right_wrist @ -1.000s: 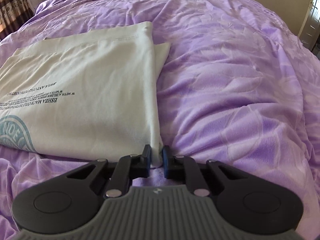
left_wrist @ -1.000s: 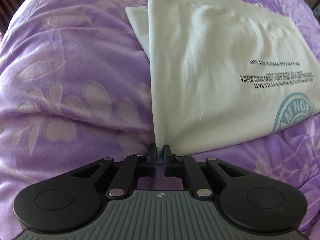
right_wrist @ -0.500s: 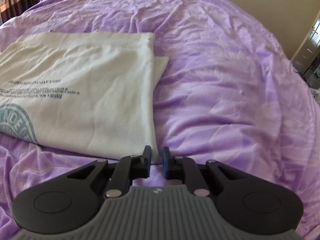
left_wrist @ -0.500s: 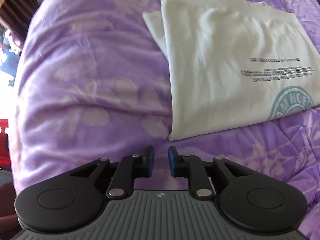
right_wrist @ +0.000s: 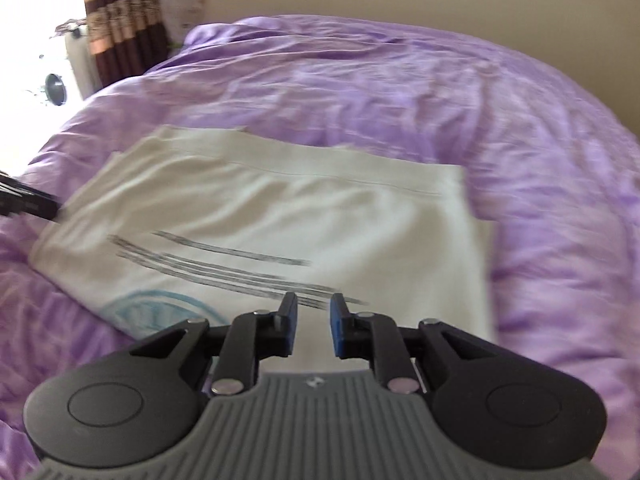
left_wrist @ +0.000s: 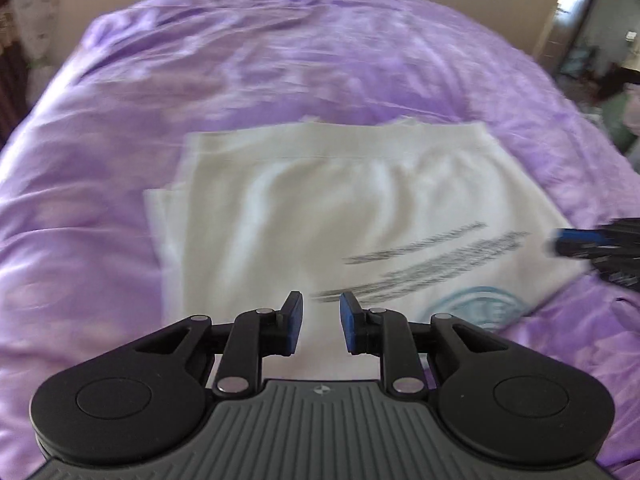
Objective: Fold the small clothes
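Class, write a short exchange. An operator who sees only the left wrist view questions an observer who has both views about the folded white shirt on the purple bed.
Operator: The right gripper is a blur at my picture's edge. Is it holding the shirt?
Observer: No. Its jaws have just been opening, and nothing is between them.
Operator: Is the shirt's right edge tidy?
Observer: Not quite. A lower layer pokes out past the top layer there.

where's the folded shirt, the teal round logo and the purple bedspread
folded shirt (left_wrist: pixel 320 208), left wrist view, plain cloth above the print
teal round logo (right_wrist: pixel 160 312), right wrist view, inside the ring
purple bedspread (right_wrist: pixel 540 140), right wrist view, bare wrinkled stretch right of the shirt
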Tool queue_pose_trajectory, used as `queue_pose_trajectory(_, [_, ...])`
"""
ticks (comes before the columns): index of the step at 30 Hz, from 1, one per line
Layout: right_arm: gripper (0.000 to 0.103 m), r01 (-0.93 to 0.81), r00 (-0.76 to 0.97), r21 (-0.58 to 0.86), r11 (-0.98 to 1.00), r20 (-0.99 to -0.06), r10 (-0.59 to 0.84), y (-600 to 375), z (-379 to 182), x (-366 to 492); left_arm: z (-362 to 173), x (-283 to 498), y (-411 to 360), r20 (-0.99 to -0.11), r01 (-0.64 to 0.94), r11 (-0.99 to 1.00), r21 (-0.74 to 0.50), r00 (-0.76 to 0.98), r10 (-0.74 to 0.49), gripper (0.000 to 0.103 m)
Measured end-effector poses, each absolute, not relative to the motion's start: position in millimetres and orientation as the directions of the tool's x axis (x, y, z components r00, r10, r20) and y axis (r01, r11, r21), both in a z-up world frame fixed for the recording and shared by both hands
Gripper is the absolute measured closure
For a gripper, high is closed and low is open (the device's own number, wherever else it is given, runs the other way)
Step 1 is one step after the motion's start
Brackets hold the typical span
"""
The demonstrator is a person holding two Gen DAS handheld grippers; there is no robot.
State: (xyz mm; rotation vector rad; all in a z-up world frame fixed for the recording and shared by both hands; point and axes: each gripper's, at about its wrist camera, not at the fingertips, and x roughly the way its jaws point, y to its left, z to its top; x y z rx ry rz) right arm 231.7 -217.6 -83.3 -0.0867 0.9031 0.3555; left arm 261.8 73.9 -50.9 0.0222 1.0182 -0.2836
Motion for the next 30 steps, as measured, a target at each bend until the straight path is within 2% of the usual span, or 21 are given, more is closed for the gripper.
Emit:
queue_pose_trajectory(3, [0.082, -0.379, 0.540, 0.094, 0.920, -0.785, 0.303, -197, -103, 231, -83, 269, 53, -0.880, 0.278, 0.953, -0.119, 0.415, -0.231, 0.077])
queue_pose_trajectory(9, [0.082, -0.373, 0.449, 0.079, 0.924, -0.856, 0.254, -193, -165, 225, -138, 262, 59, -0.924, 0.256, 0.956, -0.141, 0.312, -0.220, 0.080])
queue_pose_trajectory(12, [0.082, -0.371, 0.447, 0.092, 0.924, -0.854, 0.265, -197, -172, 222, -140, 260, 67, -0.921, 0.233, 0.955, -0.182, 0.300, -0.248, 0.083])
queue_pose_trajectory(19, [0.081, -0.378, 0.402, 0.137, 0.915, -0.866, 0.296, -205, -155, 226, -113, 256, 83, -0.922, 0.253, 0.944, -0.212, 0.270, -0.280, 0.082])
queue_pose_trajectory(21, [0.081, -0.364, 0.411, 0.172, 0.915, -0.852, 0.324, -211, -144, 231, -97, 259, 95, -0.906, 0.251, 0.944, -0.214, 0.311, -0.288, 0.079])
queue_pose_trajectory(22, [0.080, -0.361, 0.422, 0.182, 0.915, -0.843, 0.334, -213, -138, 234, -87, 261, 103, -0.893, 0.244, 0.945, -0.220, 0.340, -0.295, 0.073])
queue_pose_trajectory(24, [0.077, -0.365, 0.446, 0.194, 0.910, -0.822, 0.354, -214, -125, 241, -76, 272, 117, -0.868, 0.209, 0.950, -0.231, 0.397, -0.299, 0.057])
queue_pose_trajectory(25, [0.075, -0.371, 0.457, 0.197, 0.908, -0.812, 0.363, -213, -119, 245, -70, 278, 128, -0.856, 0.179, 0.956, -0.233, 0.429, -0.289, 0.043])
queue_pose_trajectory(26, [0.073, -0.374, 0.470, 0.193, 0.907, -0.804, 0.365, -211, -115, 250, -66, 285, 136, -0.847, 0.149, 0.963, -0.225, 0.458, -0.269, 0.034])
queue_pose_trajectory(28, [0.071, -0.371, 0.506, 0.180, 0.911, -0.783, 0.361, -207, -110, 262, -66, 300, 155, -0.836, 0.087, 0.975, -0.205, 0.502, -0.220, 0.033])
queue_pose_trajectory(30, [0.071, -0.353, 0.534, 0.188, 0.917, -0.764, 0.362, -204, -109, 275, -73, 314, 173, -0.829, 0.030, 0.971, -0.236, 0.515, -0.217, 0.031])
